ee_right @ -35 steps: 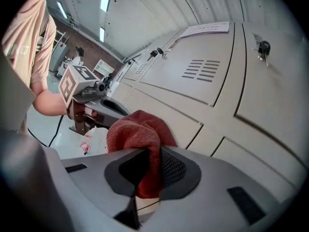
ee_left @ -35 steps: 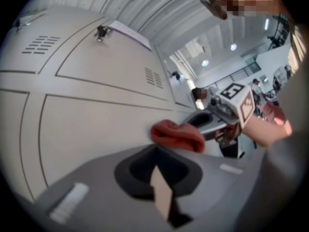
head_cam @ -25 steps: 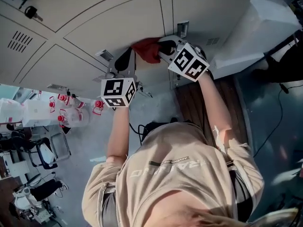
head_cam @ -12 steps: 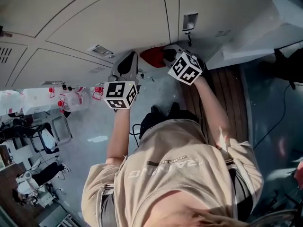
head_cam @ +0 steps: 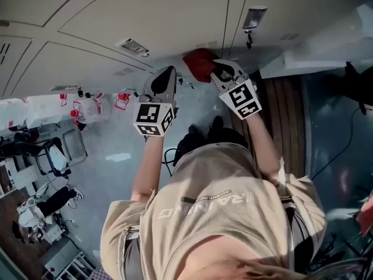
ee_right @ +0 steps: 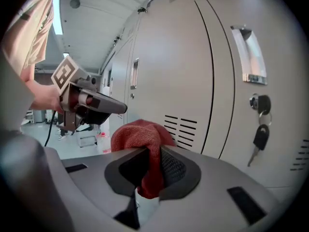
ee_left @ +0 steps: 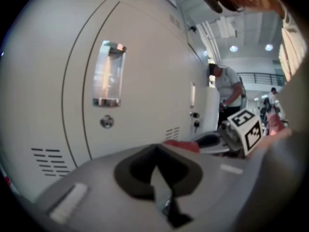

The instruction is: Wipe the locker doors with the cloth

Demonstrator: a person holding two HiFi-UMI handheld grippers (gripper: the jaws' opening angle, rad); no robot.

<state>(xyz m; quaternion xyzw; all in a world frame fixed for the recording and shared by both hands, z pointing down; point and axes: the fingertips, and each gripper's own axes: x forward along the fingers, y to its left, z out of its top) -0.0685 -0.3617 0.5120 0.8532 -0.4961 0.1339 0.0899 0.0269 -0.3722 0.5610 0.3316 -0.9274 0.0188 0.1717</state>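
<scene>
A red cloth (head_cam: 199, 63) is bunched at the low, vented part of a pale grey locker door (head_cam: 145, 22). My right gripper (head_cam: 220, 70) is shut on it. In the right gripper view the cloth (ee_right: 141, 135) bulges out of the jaws of the right gripper (ee_right: 149, 164), close to the door's vent slots (ee_right: 180, 129); whether it touches the door I cannot tell. My left gripper (head_cam: 165, 78) hovers just left of the cloth, pointed at the lockers. In its own view the left gripper (ee_left: 157, 172) is shut with nothing between its jaws, and the cloth (ee_left: 182, 145) peeks over it.
A key (ee_right: 259, 138) hangs from the lock of the door to the right, below a metal handle (ee_right: 248, 55). The door ahead of the left gripper has a handle (ee_left: 109, 74) and a round lock (ee_left: 106, 122). Bottles (head_cam: 87, 107) and office chairs (head_cam: 49, 162) stand on the floor at left.
Both grippers have slid down along the locker fronts toward the vented lower part. The right one still holds the red cloth. The left one has kept beside it.
</scene>
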